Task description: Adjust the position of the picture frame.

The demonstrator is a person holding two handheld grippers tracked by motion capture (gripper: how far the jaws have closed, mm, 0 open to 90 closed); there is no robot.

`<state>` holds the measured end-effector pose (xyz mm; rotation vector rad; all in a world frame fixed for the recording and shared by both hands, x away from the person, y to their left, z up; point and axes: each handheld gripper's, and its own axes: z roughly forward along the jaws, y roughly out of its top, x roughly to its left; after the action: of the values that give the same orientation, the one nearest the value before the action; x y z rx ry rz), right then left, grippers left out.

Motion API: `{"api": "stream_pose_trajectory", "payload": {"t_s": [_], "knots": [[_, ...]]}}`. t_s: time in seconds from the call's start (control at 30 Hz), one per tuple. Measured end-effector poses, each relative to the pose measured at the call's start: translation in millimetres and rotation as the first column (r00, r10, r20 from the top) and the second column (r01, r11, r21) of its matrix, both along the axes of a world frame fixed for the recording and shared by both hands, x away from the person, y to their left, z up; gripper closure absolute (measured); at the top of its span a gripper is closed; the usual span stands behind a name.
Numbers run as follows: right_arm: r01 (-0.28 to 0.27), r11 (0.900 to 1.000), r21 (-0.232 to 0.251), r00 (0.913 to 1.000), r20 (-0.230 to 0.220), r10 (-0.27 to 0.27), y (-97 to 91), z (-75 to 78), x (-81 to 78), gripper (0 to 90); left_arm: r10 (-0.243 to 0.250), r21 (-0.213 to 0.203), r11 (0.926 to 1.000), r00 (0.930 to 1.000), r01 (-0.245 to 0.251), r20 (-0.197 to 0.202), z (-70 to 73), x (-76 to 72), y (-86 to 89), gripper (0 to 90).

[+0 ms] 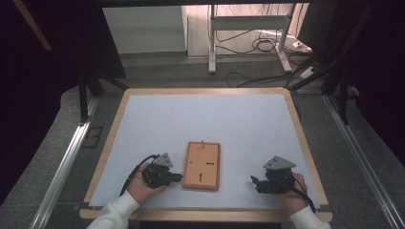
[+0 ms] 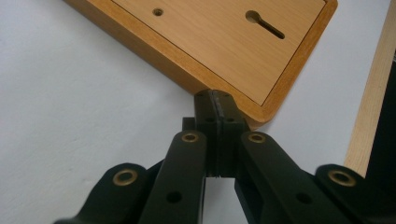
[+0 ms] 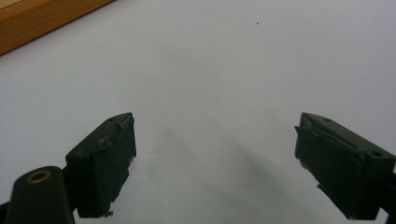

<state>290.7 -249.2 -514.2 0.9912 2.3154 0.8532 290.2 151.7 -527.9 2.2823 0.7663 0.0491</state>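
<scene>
Board [image 1: 202, 165] flat at table's [image 1: 143, 124] near middle, between grippers. Left gripper [image 2: 217, 100]: jaws pressed together, empty, tips just at board's near corner. Right gripper [image 3: 215, 154]: jaws spread, empty, well apart from board. Probably pre-contact; next, likely nudging or gripping board edge.

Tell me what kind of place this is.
Probably a lab or data-recording workspace: a wood-edged table with a white top holding a flat orange-brown wooden board, loose black cables on the floor beyond it, and a white metal stand.
</scene>
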Motion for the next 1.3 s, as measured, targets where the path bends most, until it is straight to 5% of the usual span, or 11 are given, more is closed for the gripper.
{"api": "stream_pose_trajectory", "payload": {"t_s": [0.43,0.7,0.87,1.07,1.3], "knots": [[-0.001,1.0000,0.004,1.0000,0.002,0.001,-0.9,1.0,-0.5,12.8,-0.007,-0.034,0.9994,0.9999,0.007,0.009,0.0,-0.4,-4.1,90.0],[0.004,0.9998,0.022,0.9990,0.044,-0.005,-2.0,3.5,-1.6,12.8,0.032,-0.066,0.9975,0.9972,-0.027,0.068,5.7,-1.3,9.2,90.0],[0.002,0.9996,0.028,0.9986,0.052,-0.003,-1.3,3.9,-3.8,12.8,0.080,-0.095,0.9930,0.9920,-0.070,0.098,6.7,0.4,16.4,69.7],[-0.033,0.9973,0.065,0.9973,0.068,0.028,-1.4,4.0,-7.7,12.8,0.192,-0.096,0.9791,0.9717,-0.179,0.138,8.4,6.4,23.9,40.2],[-0.045,0.9805,0.191,0.9986,0.036,0.039,-4.5,7.0,-14.5,12.5,0.229,-0.113,0.9702,0.9637,-0.214,0.137,10.7,13.0,31.6,34.6]]}}
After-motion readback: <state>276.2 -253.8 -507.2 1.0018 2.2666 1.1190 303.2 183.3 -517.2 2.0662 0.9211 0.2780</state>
